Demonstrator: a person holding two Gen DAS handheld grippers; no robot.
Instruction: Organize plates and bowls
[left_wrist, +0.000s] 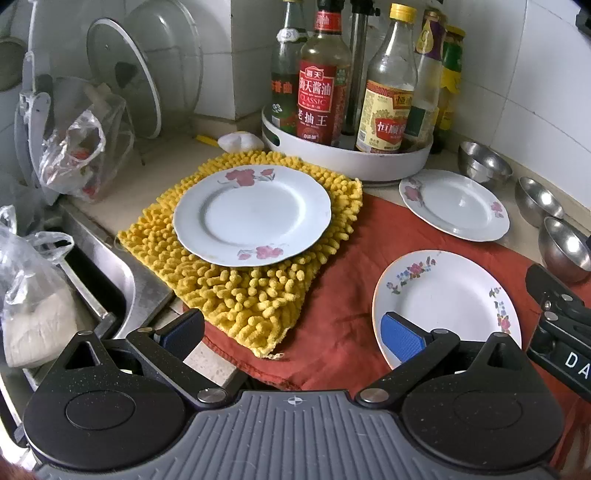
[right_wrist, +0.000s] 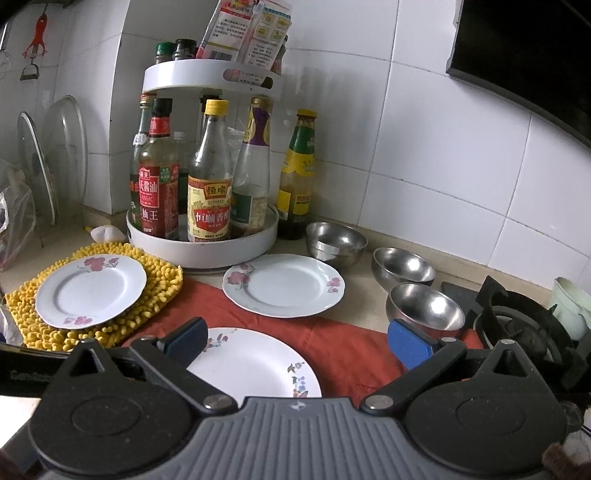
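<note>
Three white flowered plates lie on the counter. One plate (left_wrist: 252, 215) (right_wrist: 90, 289) rests on a yellow chenille mat (left_wrist: 236, 280) (right_wrist: 155, 295). A second plate (left_wrist: 455, 204) (right_wrist: 283, 285) sits at the far edge of a red cloth (left_wrist: 332, 332) (right_wrist: 351, 347). The nearest plate (left_wrist: 447, 302) (right_wrist: 255, 363) lies on that cloth. Three steel bowls (left_wrist: 484, 160) (right_wrist: 336, 238), (left_wrist: 539, 201) (right_wrist: 403, 266), (left_wrist: 565, 249) (right_wrist: 424, 306) stand at the right. My left gripper (left_wrist: 293, 338) is open and empty, low over the mat's near corner. My right gripper (right_wrist: 297, 345) is open and empty above the nearest plate.
A white turntable rack (left_wrist: 347, 157) (right_wrist: 203, 243) of sauce bottles stands behind the plates. A steel sink (left_wrist: 110, 280) with plastic bags is at the left, with glass lids (left_wrist: 125, 81) leaning behind it. A gas burner (right_wrist: 524, 325) lies right of the bowls.
</note>
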